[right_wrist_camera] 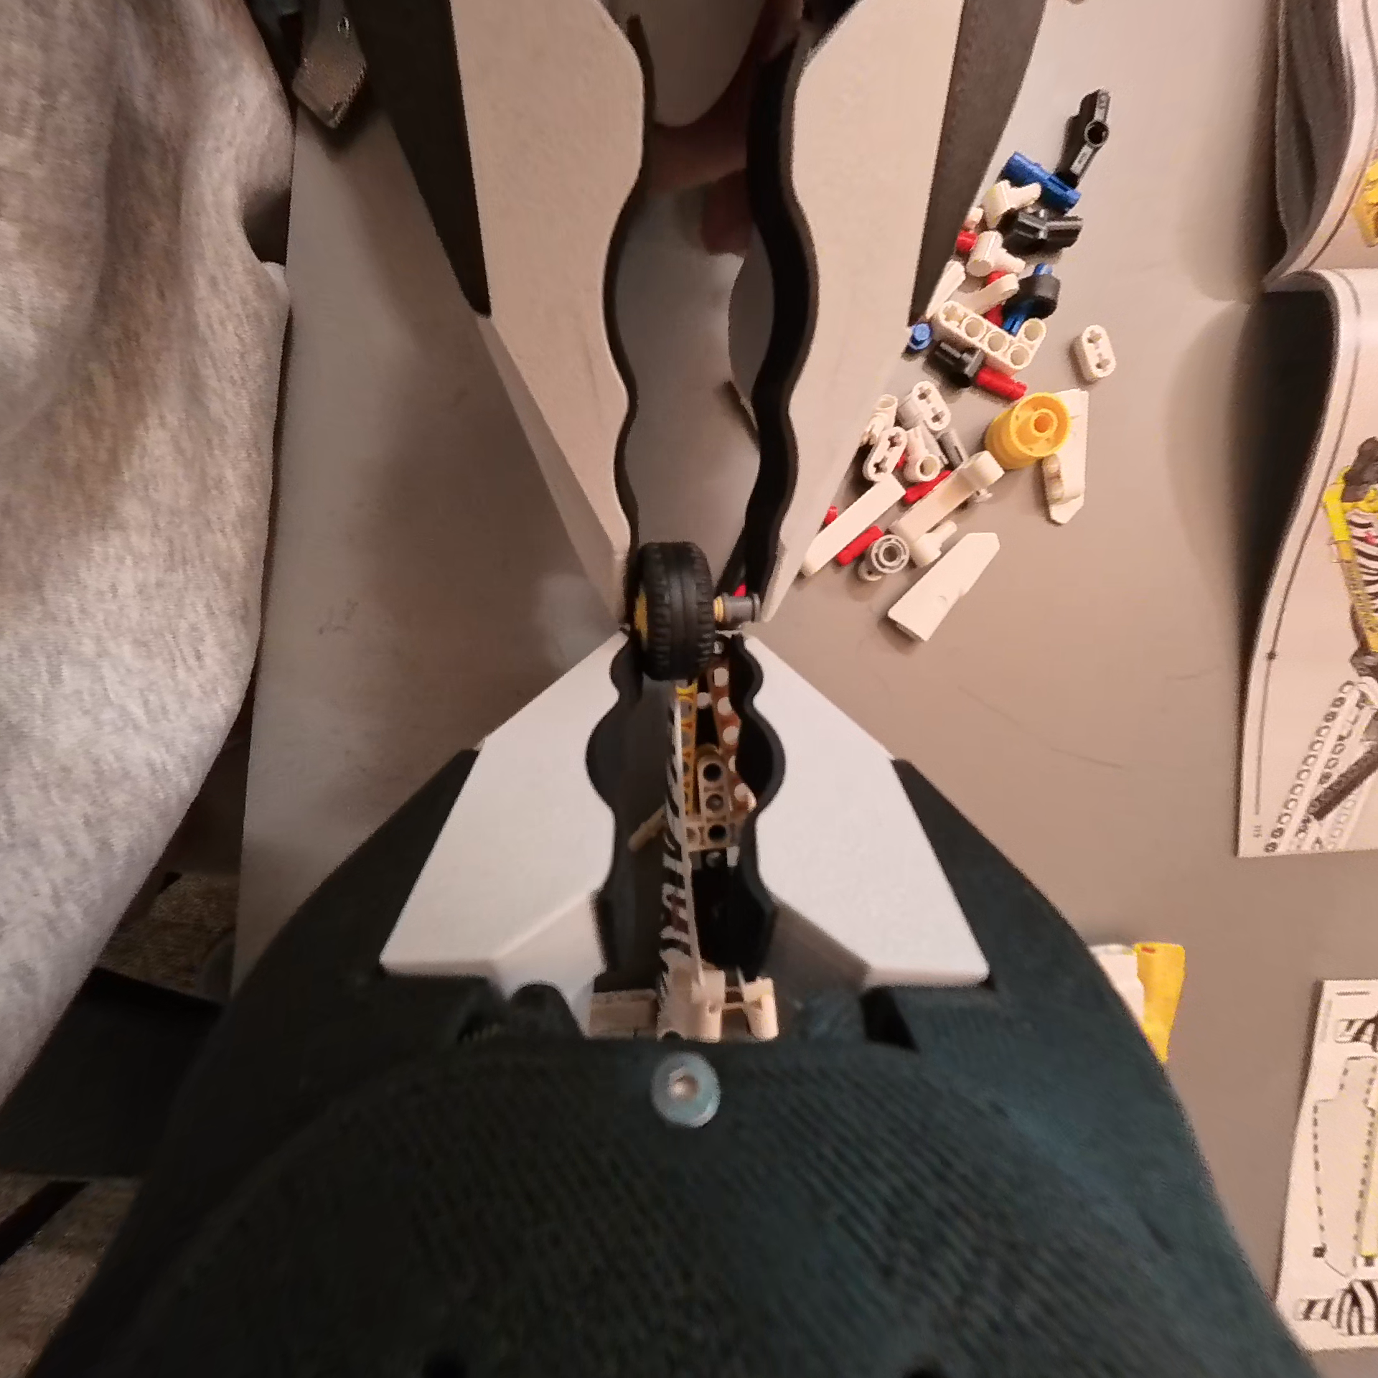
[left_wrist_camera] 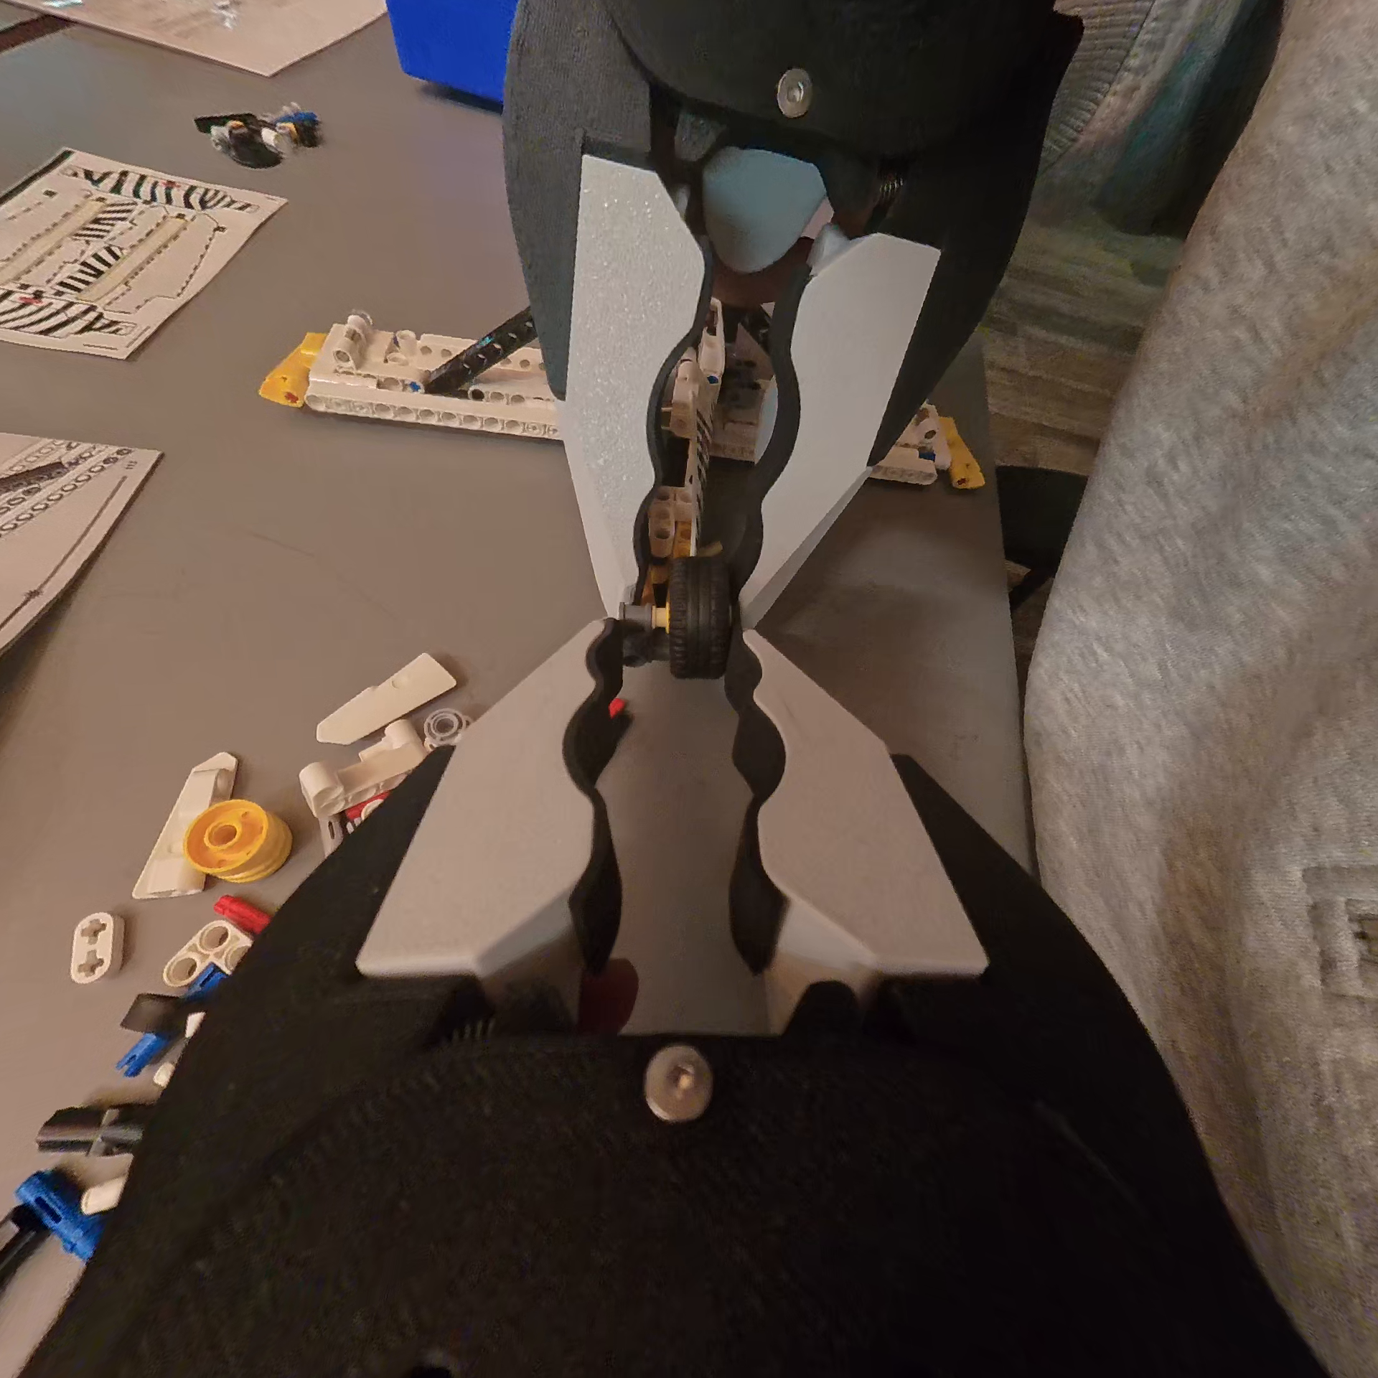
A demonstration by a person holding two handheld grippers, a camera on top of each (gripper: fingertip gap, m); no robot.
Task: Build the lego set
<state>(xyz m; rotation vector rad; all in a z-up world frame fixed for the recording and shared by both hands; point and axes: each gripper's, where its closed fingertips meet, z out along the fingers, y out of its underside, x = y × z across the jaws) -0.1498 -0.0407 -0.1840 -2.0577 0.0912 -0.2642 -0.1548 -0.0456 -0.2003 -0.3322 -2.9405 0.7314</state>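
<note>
My two grippers meet tip to tip above the grey table (left_wrist_camera: 373, 567). My left gripper (left_wrist_camera: 675, 634) is shut on a small black wheel (left_wrist_camera: 697, 630) with a yellow hub and a grey axle pin. My right gripper (right_wrist_camera: 682, 656) is shut on a narrow lego assembly (right_wrist_camera: 716, 783) of white and tan beams with a zebra-striped panel. The wheel (right_wrist_camera: 666, 611) sits at the front end of that assembly. In the left wrist view the right gripper (left_wrist_camera: 690, 589) comes in from above, with the assembly (left_wrist_camera: 682, 462) between its fingers. In the right wrist view the left gripper (right_wrist_camera: 693, 578) comes in from above.
Loose white, red, blue and black pieces and a yellow pulley (left_wrist_camera: 237, 839) lie left of my left gripper; they also show in the right wrist view (right_wrist_camera: 1033, 429). A long white chassis (left_wrist_camera: 432, 388), sticker sheets (left_wrist_camera: 112, 246), a blue box (left_wrist_camera: 447, 45) and a person's grey clothing (left_wrist_camera: 1230, 671) surround them. My left and right fingertips are right by each other.
</note>
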